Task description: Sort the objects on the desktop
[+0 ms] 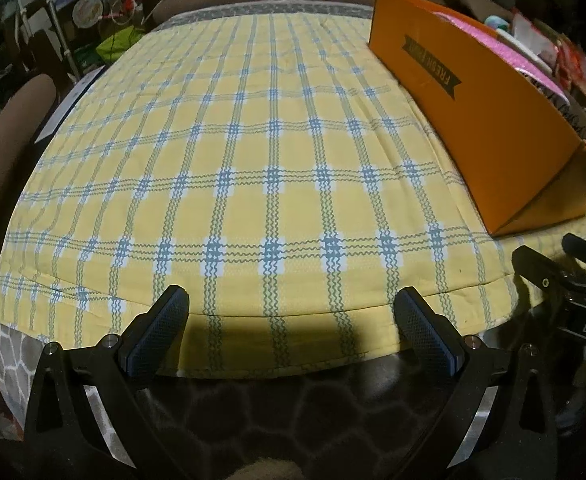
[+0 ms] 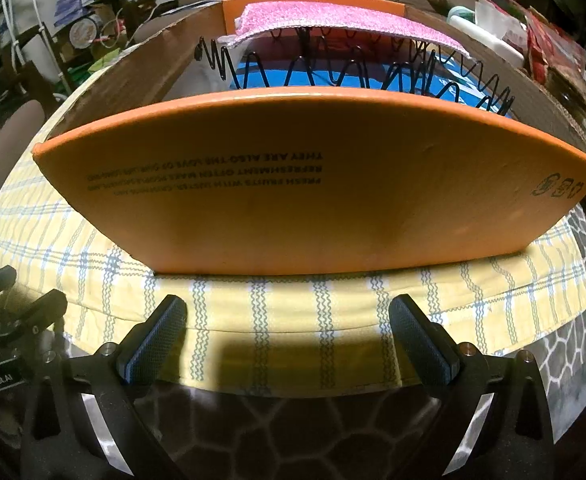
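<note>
Both tools are hovering at the near edge of the surface [image 1: 253,140], which is wearing a yellow checked cloth [image 1: 229,208]. The left tool [image 1: 291,312] is spread wide with nothing between its fingers, and the right tool [image 2: 287,320] is spread just as wide and is likewise holding nothing. The orange box [image 2: 313,200] is sitting on the cloth directly ahead of the right tool and off to the right of the left one. Inside it, a black wire rack [image 2: 333,72], something blue [image 2: 293,76] and a pink textured sheet [image 2: 333,20] are showing above the rim. The cloth in front of the left tool is carrying no loose objects, so the things to sort are probably those in the box. Reaching in looks risky: the wire loops could be snagging a finger, and a pull on the rack could be dragging the light box or tipping it toward the edge. The loose cloth could also be sliding under any push, taking the box with it. With both tools close together, they could be bumping each other.
</note>
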Available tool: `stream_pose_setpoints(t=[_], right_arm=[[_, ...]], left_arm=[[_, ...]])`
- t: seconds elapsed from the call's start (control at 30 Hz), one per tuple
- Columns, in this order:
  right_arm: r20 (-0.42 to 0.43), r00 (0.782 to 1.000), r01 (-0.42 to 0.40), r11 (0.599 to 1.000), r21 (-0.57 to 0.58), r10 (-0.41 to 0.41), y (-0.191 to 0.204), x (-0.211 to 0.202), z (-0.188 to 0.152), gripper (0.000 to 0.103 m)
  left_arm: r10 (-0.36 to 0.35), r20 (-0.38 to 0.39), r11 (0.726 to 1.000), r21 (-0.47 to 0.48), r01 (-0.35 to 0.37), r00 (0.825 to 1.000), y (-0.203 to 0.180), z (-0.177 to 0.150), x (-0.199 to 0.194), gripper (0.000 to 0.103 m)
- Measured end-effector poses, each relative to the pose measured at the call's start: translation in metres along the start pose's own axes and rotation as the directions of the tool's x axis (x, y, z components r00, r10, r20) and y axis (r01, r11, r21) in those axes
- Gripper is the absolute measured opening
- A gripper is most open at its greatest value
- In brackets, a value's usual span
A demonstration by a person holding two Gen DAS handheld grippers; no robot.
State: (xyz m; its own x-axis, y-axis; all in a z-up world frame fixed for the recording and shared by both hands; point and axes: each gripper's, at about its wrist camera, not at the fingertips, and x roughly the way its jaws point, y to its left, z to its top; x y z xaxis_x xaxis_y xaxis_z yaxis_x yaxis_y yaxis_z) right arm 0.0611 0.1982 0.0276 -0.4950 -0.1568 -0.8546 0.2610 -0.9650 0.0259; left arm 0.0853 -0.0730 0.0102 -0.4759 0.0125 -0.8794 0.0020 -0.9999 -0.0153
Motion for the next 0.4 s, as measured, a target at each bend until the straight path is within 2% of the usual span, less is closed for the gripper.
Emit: stream_pose_setpoints(t=[0.4], right_arm=[[-0.006, 1.000, 0.004, 1.000, 0.002, -0.004, 0.0009, -0.0002, 0.0010, 0.103]], left_arm=[[0.001, 0.014, 1.000, -0.008, -0.001, 1.000, 0.0012, -0.0019, -0.0005, 0.103]])
